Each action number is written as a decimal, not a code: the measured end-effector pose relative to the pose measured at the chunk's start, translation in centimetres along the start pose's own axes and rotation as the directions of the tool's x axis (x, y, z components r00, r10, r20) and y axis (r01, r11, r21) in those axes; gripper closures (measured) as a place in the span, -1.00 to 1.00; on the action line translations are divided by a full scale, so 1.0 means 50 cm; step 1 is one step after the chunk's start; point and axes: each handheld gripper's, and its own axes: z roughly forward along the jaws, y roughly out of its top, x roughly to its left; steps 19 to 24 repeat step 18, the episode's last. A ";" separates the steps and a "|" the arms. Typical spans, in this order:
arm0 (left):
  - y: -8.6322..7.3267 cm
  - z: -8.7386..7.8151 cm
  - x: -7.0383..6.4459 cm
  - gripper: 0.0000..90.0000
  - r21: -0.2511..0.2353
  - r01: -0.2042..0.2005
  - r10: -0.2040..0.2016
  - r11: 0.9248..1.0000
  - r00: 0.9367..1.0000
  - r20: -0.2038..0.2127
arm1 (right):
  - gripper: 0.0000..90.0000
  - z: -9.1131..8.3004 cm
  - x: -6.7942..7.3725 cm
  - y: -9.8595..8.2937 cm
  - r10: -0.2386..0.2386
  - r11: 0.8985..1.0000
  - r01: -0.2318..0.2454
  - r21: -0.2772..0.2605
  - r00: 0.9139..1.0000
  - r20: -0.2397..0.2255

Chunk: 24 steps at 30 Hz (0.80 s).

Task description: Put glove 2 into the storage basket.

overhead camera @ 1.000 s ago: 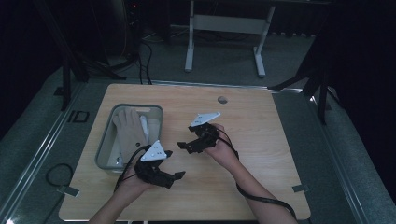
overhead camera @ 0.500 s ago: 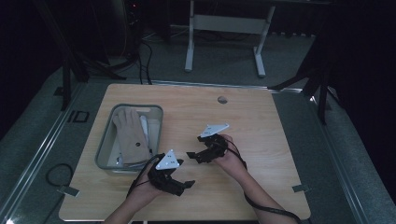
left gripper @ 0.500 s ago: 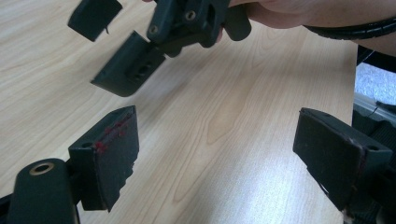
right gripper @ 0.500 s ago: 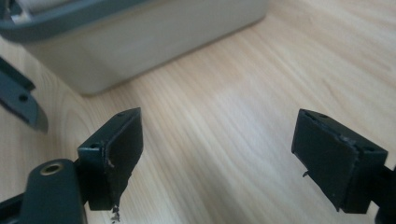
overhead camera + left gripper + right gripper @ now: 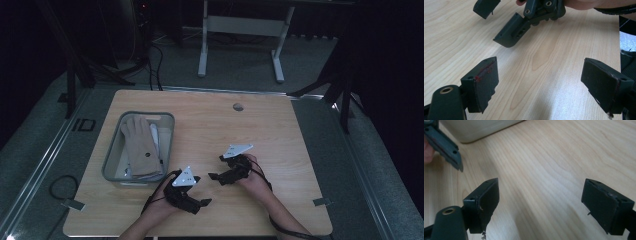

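The wooden bench (image 5: 210, 125) carries everything, its pale top lit against a dark floor. Near its left edge stands a grey bin (image 5: 169, 134), its long sides running from the near edge toward the far one. In the bin lies a tan glove (image 5: 140, 145), fingers pointing to the far edge, with some white items partly hidden under and beside it.

The two hands come in over the near edge. The left hand (image 5: 159, 207) holds the left gripper (image 5: 199, 204) close to the near edge, just off the bin's near right corner. Its jaws stand wide apart with nothing between them, and in the left gripper view only bare wood grain lies between them (image 5: 541, 82). The right hand (image 5: 256, 181) holds the right gripper (image 5: 216, 169) a little farther in from the near edge, about mid-width of the bench, near the left gripper but not touching it. Its jaws are also spread wide and empty; the right gripper view looks over bare bench toward the bin's pale wall (image 5: 481, 128).

Toward the far edge, right of centre, a small round grey fitting (image 5: 238, 106) sits in the benchtop, well apart from the grippers.
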 end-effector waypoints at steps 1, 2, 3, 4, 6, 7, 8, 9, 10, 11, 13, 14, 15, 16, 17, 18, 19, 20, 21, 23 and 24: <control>-0.001 0.002 -0.001 -0.67 -0.001 0.004 -0.004 1.000 1.000 0.002 | -0.68 0.000 0.000 0.000 0.000 1.000 0.000 0.000 1.000 0.000; -0.002 0.004 -0.001 -0.67 -0.001 0.001 -0.001 1.000 1.000 0.005 | -0.68 -0.002 0.000 -0.005 -0.004 1.000 0.005 -0.003 1.000 0.003; -0.003 0.006 -0.003 -0.67 -0.001 0.000 0.000 1.000 1.000 0.006 | -0.68 -0.003 0.001 -0.010 -0.006 1.000 0.006 -0.006 1.000 0.000; -0.003 0.008 -0.005 -0.67 0.005 -0.015 0.015 1.000 1.000 0.004 | -0.69 -0.005 0.001 -0.021 -0.016 1.000 0.016 -0.004 1.000 0.012; -0.003 0.009 -0.006 -0.67 0.006 -0.013 0.013 1.000 1.000 0.010 | -0.69 -0.006 0.002 -0.026 -0.028 1.000 0.028 -0.004 0.999 0.023; -0.003 0.010 -0.005 -0.68 0.007 -0.011 0.011 1.000 1.000 0.013 | -0.69 -0.007 0.001 -0.031 -0.030 1.000 0.030 0.008 0.999 0.018; -0.004 0.011 -0.005 -0.67 0.006 -0.010 0.010 1.000 1.000 0.013 | -0.69 -0.008 0.000 -0.034 -0.028 1.000 0.027 0.010 0.999 0.019; -0.004 0.011 -0.005 -0.67 0.005 -0.011 0.011 1.000 1.000 0.013 | -0.69 -0.010 -0.001 -0.038 -0.029 1.000 0.029 0.007 0.999 0.025; -0.004 0.011 -0.005 -0.67 0.003 -0.012 0.012 1.000 1.000 0.014 | -0.69 -0.014 -0.001 -0.041 -0.024 1.000 0.024 0.000 0.999 0.029; -0.003 0.011 -0.006 -0.67 0.001 -0.010 0.009 1.000 1.000 0.016 | -0.69 -0.014 -0.001 -0.041 -0.024 1.000 0.024 0.000 0.999 0.029; -0.003 0.012 -0.006 -0.67 0.002 -0.012 0.012 1.000 1.000 0.019 | -0.69 -0.017 -0.002 -0.043 -0.028 0.999 0.028 -0.018 0.999 0.038; -0.003 0.012 -0.006 -0.67 0.002 -0.011 0.011 1.000 1.000 0.021 | -0.69 -0.018 -0.003 -0.043 -0.025 0.999 0.026 -0.021 0.999 0.036; -0.003 0.012 -0.006 -0.67 0.002 -0.011 0.011 1.000 1.000 0.021 | -0.69 -0.018 -0.003 -0.043 -0.028 0.999 0.029 -0.025 0.999 0.036; -0.003 0.012 -0.006 -0.68 0.002 -0.012 0.012 1.000 1.000 0.021 | -0.69 -0.018 -0.002 -0.043 -0.032 0.999 0.034 -0.029 0.999 0.041; -0.003 0.012 -0.006 -0.67 0.002 -0.013 0.013 1.000 1.000 0.022 | -0.69 -0.019 -0.002 -0.044 -0.033 0.999 0.034 -0.033 0.998 0.044; -0.004 0.012 -0.005 -0.67 0.001 -0.010 0.010 1.000 1.000 0.021 | -0.69 -0.019 -0.003 -0.044 -0.030 0.999 0.031 -0.036 0.999 0.038; -0.004 0.012 -0.005 -0.67 0.001 -0.010 0.010 1.000 1.000 0.021 | -0.69 -0.019 -0.003 -0.044 -0.030 0.999 0.031 -0.036 0.999 0.038; -0.004 0.012 -0.005 -0.67 0.001 -0.010 0.010 1.000 1.000 0.021 | -0.69 -0.019 -0.003 -0.044 -0.030 0.999 0.031 -0.036 0.999 0.038; -0.004 0.012 -0.005 -0.67 0.001 -0.010 0.010 1.000 1.000 0.021 | -0.69 -0.019 -0.003 -0.044 -0.030 0.999 0.031 -0.036 0.999 0.038; -0.004 0.012 -0.005 -0.67 0.001 -0.010 0.010 1.000 1.000 0.021 | -0.69 -0.019 -0.003 -0.044 -0.030 0.999 0.031 -0.036 0.999 0.038; -0.004 0.012 -0.005 -0.67 0.001 -0.010 0.010 1.000 1.000 0.021 | -0.69 -0.019 -0.003 -0.044 -0.030 0.999 0.031 -0.036 0.999 0.038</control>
